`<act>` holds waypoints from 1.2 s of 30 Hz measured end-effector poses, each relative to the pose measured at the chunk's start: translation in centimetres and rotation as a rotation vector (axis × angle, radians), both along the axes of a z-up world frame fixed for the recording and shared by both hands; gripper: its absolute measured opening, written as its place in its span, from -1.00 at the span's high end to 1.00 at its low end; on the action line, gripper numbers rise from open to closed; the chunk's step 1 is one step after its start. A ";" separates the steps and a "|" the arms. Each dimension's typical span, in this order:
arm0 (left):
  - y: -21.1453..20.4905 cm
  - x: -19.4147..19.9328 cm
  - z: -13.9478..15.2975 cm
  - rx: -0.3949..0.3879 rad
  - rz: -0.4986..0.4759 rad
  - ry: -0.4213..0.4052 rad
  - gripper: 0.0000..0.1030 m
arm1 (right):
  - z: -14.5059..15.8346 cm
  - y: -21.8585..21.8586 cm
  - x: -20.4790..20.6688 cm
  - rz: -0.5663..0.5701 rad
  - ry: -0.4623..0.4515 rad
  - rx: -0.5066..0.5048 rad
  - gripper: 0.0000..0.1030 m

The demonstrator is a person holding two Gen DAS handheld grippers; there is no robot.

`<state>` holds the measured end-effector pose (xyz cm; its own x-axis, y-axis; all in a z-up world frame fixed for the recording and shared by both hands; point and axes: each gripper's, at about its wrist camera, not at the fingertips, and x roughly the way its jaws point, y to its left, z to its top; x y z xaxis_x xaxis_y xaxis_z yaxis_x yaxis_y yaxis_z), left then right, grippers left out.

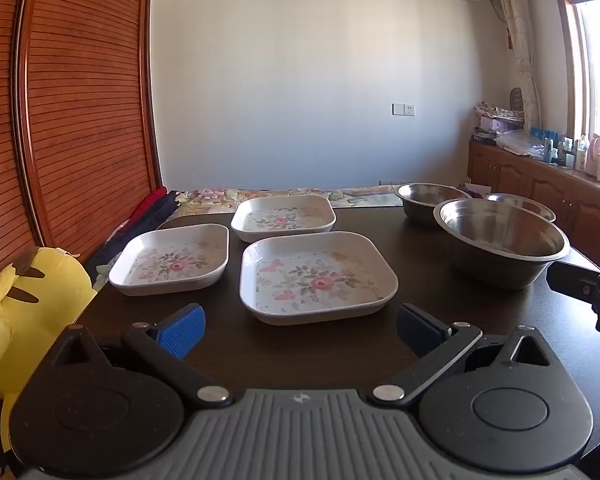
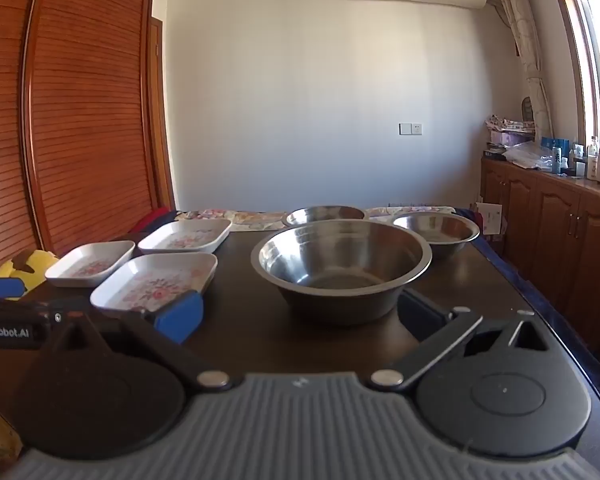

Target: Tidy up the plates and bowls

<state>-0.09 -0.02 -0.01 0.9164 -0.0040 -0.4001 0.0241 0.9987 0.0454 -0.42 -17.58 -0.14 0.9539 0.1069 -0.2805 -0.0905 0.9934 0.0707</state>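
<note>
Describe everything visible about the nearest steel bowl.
The nearest steel bowl is round, shiny metal with a flared rim and a flat base. It is the largest of three, looks empty, and stands upright on the dark table, right of the floral plates. Nothing touches it; the open right hand-held gripper faces it.

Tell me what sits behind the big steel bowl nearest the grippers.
Behind the big steel bowl stand two smaller steel bowls, one back left and one back right, both partly hidden by its rim. Their bases are hidden.
</note>
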 end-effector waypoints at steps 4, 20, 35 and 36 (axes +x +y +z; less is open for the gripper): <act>0.0 0.1 -0.4 0.003 -0.003 0.002 -0.99 | 0.0 0.0 0.0 0.001 0.002 -0.001 -1.00; -0.5 -0.2 -0.1 0.011 -0.004 0.006 -0.99 | -0.1 -0.5 0.0 0.002 0.007 -0.001 -1.00; -0.3 -0.2 -0.1 0.014 -0.009 0.013 -0.99 | -0.2 0.0 -0.1 -0.005 0.005 -0.002 -1.00; -0.3 -0.3 -0.1 0.015 -0.010 0.014 -0.99 | -0.2 0.0 -0.1 -0.005 0.005 -0.002 -1.00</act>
